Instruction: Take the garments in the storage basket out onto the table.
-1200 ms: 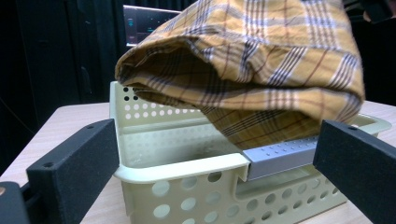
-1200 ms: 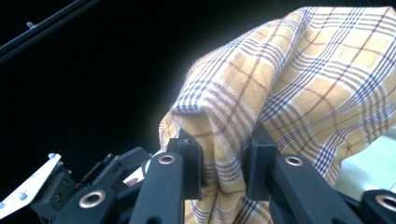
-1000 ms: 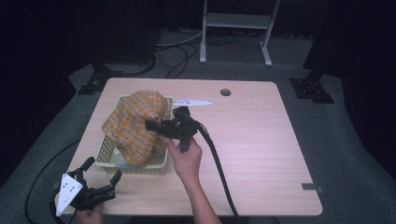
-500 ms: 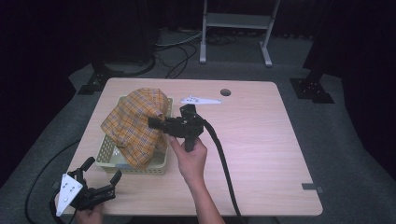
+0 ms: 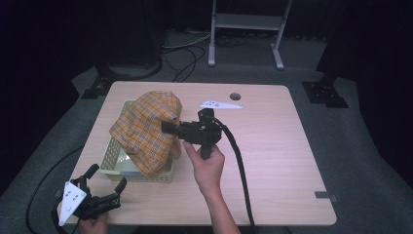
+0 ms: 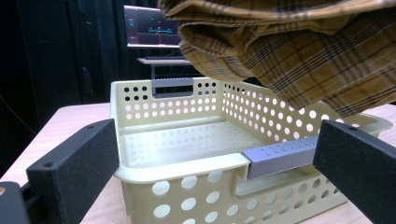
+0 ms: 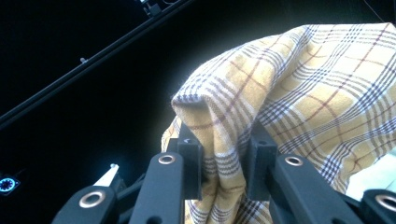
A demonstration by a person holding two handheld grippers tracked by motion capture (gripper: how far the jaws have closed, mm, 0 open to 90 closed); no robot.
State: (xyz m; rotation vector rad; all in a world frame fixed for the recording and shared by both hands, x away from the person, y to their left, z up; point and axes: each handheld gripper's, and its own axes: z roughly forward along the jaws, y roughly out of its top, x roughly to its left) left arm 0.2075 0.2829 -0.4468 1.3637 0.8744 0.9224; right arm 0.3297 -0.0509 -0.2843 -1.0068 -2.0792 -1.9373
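A yellow plaid cloth hangs lifted above a pale perforated basket on the left half of the table. My right gripper is shut on a fold of the cloth; both pads pinch the fabric between them. The cloth droops over the basket's right side, and the basket under it holds nothing that I can see. My left gripper rests low at the table's front left corner, open, its jaws to either side of the basket's near rim with a grey handle.
A white three-cornered plate lies on the table behind the cloth, near a round hole. A thick black cable trails from the right gripper toward the front edge. A metal stand is on the floor beyond.
My right gripper has moved right and a little up with the cloth, pulling it farther off the basket. The left gripper has stayed put.
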